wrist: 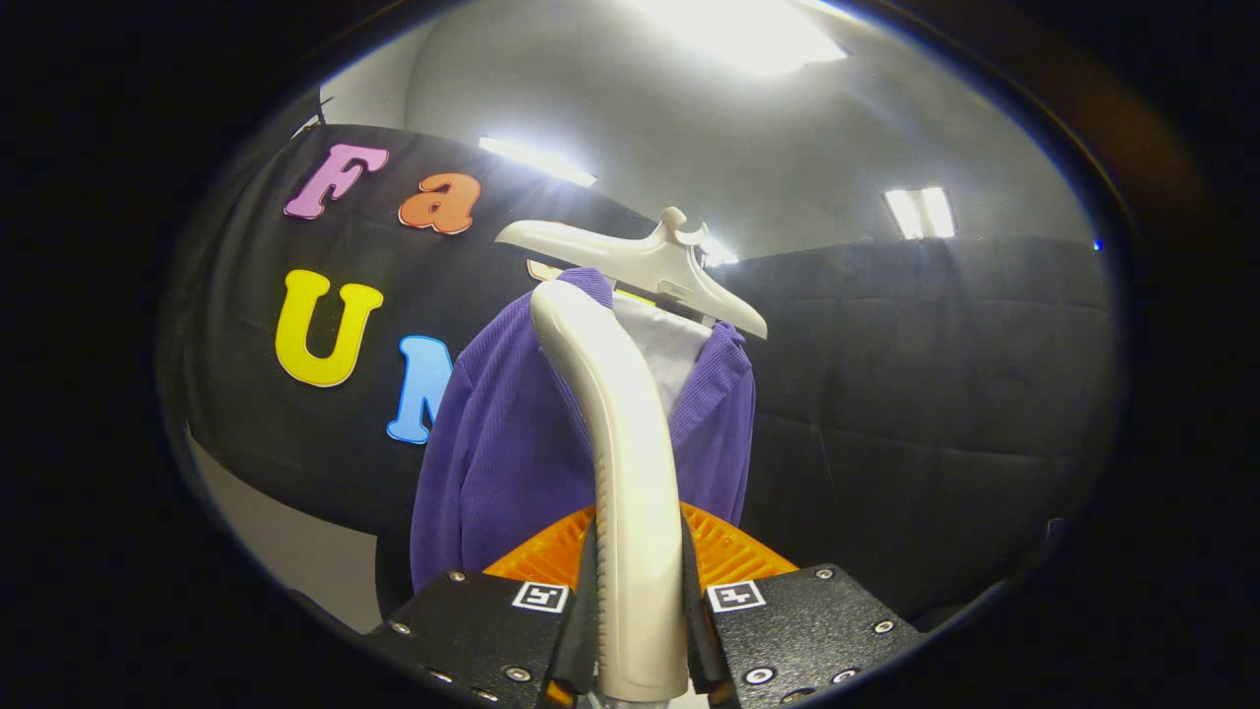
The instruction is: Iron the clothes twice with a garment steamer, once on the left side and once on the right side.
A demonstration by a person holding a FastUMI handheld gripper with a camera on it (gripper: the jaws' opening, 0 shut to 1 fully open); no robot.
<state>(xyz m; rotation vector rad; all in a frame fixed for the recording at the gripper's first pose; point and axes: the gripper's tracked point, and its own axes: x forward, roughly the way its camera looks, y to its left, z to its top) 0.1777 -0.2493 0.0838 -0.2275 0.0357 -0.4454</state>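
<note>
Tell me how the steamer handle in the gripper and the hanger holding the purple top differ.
The steamer handle rises upright from between the fingers and bends at its top toward the purple top; the hanger lies across the top's collar, tilted. The gripper is shut on the handle, while the hanger sits beyond the fingers, untouched. The handle is one thick curved bar; the hanger is thin with two arms. Both are pale, smooth plastic.

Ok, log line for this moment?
gripper: shut on steamer | steamer head at purple garment, upper middle | garment on hanger
</note>
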